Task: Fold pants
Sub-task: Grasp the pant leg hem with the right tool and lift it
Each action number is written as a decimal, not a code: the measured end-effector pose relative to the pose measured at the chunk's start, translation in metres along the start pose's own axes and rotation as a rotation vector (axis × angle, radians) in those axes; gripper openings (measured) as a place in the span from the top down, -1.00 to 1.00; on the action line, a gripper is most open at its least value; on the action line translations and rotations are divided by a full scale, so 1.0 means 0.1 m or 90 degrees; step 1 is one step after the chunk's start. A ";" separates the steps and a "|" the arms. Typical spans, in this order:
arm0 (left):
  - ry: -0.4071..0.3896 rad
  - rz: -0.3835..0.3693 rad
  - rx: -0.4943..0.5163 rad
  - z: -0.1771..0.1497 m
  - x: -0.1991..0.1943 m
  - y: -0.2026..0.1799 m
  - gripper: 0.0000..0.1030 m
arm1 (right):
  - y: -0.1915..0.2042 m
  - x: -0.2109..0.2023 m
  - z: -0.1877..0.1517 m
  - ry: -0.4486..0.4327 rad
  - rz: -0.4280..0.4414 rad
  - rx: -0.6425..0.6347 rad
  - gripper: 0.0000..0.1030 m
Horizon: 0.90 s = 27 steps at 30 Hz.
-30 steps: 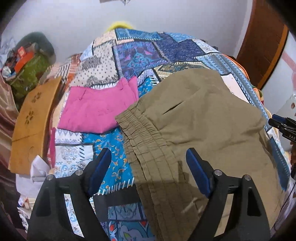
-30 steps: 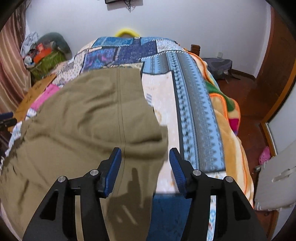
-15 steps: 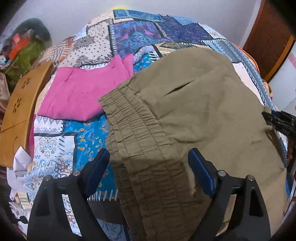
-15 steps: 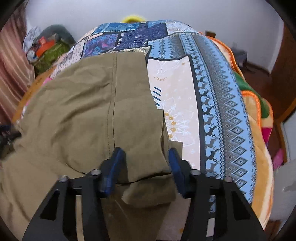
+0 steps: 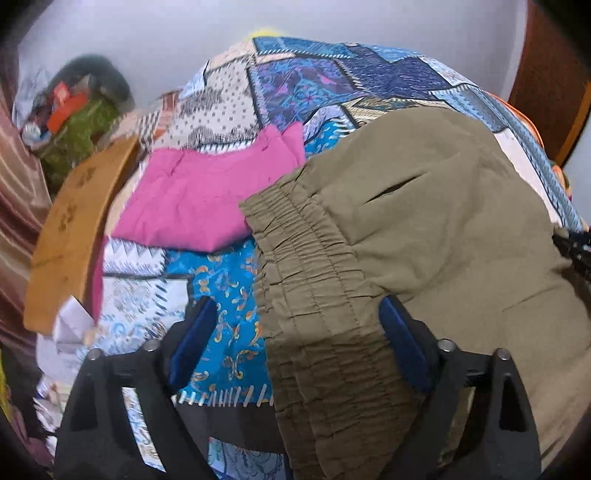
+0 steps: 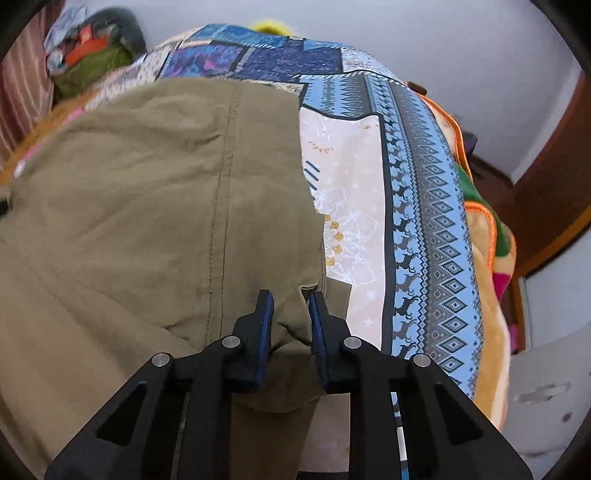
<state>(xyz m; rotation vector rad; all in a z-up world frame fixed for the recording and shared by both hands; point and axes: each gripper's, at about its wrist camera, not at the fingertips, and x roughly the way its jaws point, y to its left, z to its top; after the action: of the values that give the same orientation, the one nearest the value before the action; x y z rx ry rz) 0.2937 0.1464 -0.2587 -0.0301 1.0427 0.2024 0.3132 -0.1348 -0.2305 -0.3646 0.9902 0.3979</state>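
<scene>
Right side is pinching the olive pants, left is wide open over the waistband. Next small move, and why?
Probably close the left gripper on the waistband: its jaws have just been opening and straddle the band without gripping, while the right gripper has just been closing on the olive pants.

Olive pants: near end cut off by the lower edge in both views; the cloth hides the bed beneath.
Pink garment: one corner lies under the pants' waistband.
Right hand-held gripper: pad faces buried in a bunched fold; layers caught cannot be told.
Pile by the wall: blurred, contents unclear.
Yellow thing: mostly behind the bed.
</scene>
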 end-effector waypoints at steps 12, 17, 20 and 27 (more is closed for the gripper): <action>-0.038 -0.033 0.005 0.05 -0.55 0.14 -0.83 | 0.01 -0.23 0.13 0.026 -0.001 -0.011 0.35; -0.081 0.012 0.033 0.23 -0.72 0.27 -0.84 | 0.03 -0.58 0.24 -0.048 0.005 -0.023 -0.17; -0.076 0.027 0.030 0.37 -0.61 0.36 -0.84 | 0.04 -0.72 0.40 -0.090 0.008 -0.027 -0.25; -0.023 -0.007 -0.004 0.61 -0.13 0.42 -0.84 | 0.01 -0.55 0.90 -0.133 0.029 -0.006 -0.53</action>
<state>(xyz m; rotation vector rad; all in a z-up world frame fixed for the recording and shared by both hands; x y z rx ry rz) 0.3316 0.1927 -0.2137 -0.0370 1.0061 0.1959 0.3519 -0.1001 -0.1385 -0.3025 0.7934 0.4718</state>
